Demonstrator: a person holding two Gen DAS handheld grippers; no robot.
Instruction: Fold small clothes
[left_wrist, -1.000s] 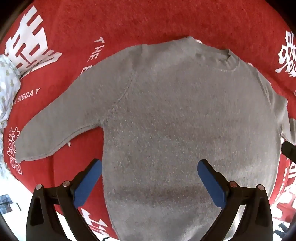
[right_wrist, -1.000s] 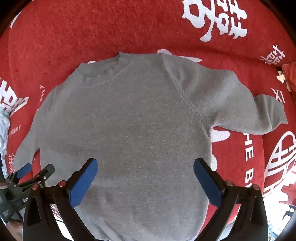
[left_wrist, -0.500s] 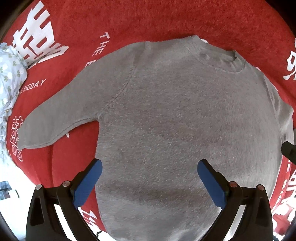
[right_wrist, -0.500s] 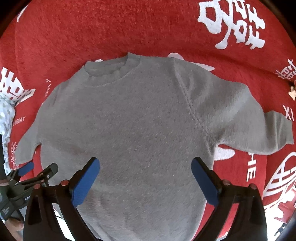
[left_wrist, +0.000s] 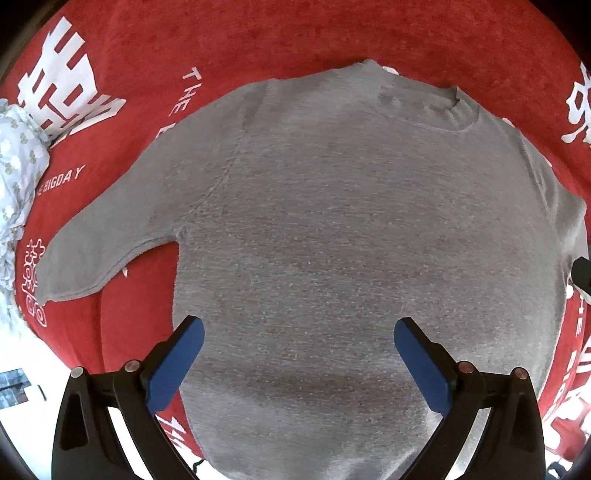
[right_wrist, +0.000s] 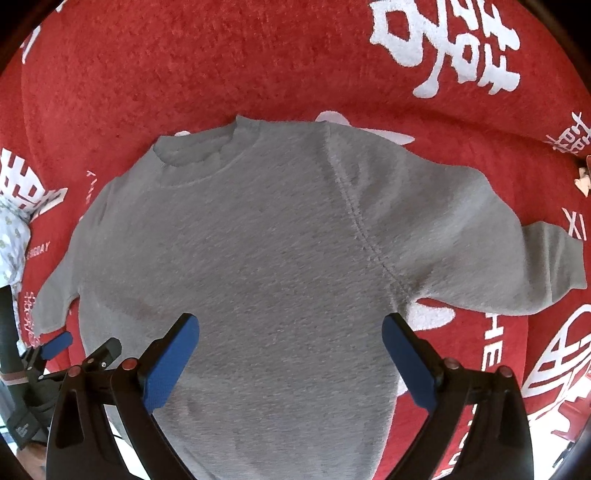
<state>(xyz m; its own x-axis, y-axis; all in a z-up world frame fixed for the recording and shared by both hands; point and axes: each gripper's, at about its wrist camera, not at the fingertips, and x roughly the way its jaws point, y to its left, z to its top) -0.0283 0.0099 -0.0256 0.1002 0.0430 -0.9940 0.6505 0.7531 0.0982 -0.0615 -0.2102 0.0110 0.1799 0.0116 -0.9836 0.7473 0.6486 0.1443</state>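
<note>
A small grey sweater (left_wrist: 351, 229) (right_wrist: 258, 251) lies flat and face up on a red blanket, collar away from me, both sleeves spread out to the sides. My left gripper (left_wrist: 299, 341) hovers open over the sweater's lower body, blue pads wide apart and empty. My right gripper (right_wrist: 290, 338) also hangs open above the lower body, holding nothing. The left gripper (right_wrist: 79, 345) shows in the right wrist view near the sweater's left cuff (right_wrist: 44, 314). The hem is hidden below both frames.
The red blanket (left_wrist: 258, 44) (right_wrist: 184, 74) with white lettering covers the surface. A pale patterned cloth (left_wrist: 18, 166) (right_wrist: 11, 236) lies bunched at the left edge. The blanket's near edge and a white floor (left_wrist: 22, 350) show at lower left.
Both grippers have drifted slightly over the sweater, so it shifts a little in each view. Jaws stay open and the sweater lies unmoved.
</note>
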